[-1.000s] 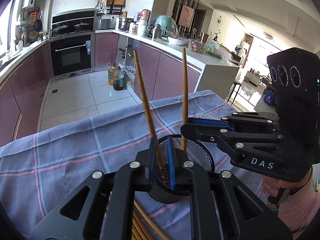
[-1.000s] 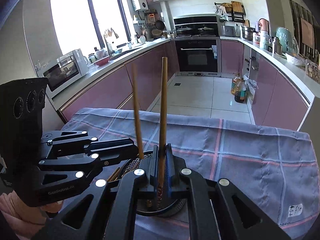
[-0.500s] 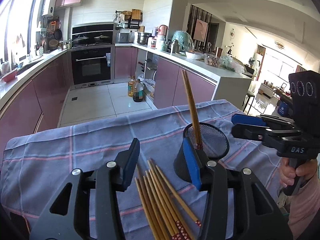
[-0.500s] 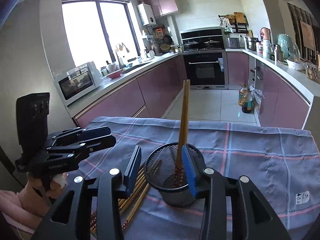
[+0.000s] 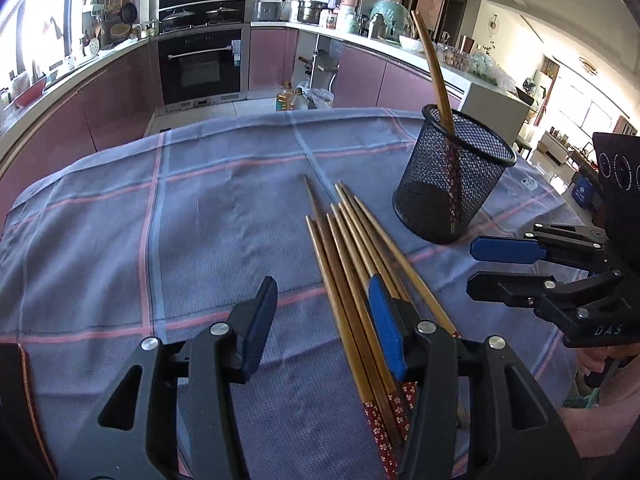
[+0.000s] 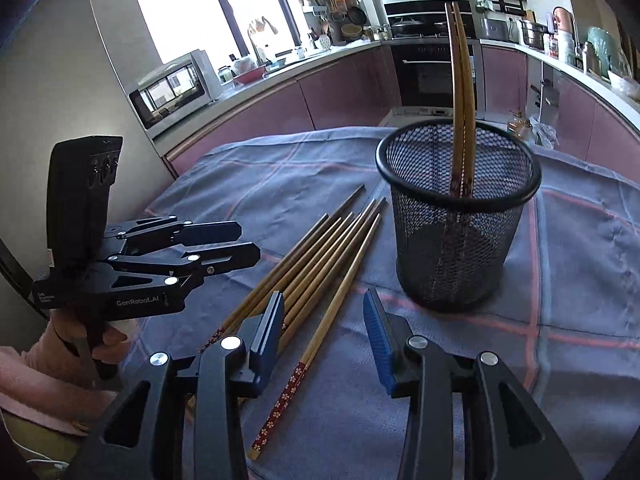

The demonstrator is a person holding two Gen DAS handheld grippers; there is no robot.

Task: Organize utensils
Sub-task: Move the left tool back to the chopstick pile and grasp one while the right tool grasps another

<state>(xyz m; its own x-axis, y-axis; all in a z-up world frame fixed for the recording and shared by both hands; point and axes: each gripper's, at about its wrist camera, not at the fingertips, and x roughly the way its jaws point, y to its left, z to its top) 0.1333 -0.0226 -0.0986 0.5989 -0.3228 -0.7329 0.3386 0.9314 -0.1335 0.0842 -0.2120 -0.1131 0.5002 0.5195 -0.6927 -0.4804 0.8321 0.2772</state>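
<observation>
Both grippers are hanging over the worktop, which is covered by a blue-grey checked cloth [image 5: 192, 216]. The left gripper [image 5: 322, 322] is standing with its jaws apart and nothing between the pads; its right-hand jaw is sitting over the loose bundle of brown wooden chopsticks with red flowered ends [image 5: 352, 264], not pressing on it. The right gripper [image 6: 324, 334] is likewise standing with jaws apart and unloaded; one chopstick of the bundle is lying in the gap below, untouched by either pad. Each pair of jaws has just been opening, and no item is between them.

The bundle is lying flat on the cloth, fanned slightly, just to the left of the black wire-mesh cylindrical holder [image 5: 452, 184] as the left wrist camera sees it. Two matching chopsticks [image 6: 462, 92] are standing in the holder, leaning against its far rim.

Assessment: the sticks are looking light, stiff and smooth, so they are likely to roll or slide under a loose grip. Lying close together, they risk being taken two at a time. The outermost stick, taken across its shaft near the patterned end, is offering the cleanest hold. The mesh holder is looking light and may tip if knocked.
</observation>
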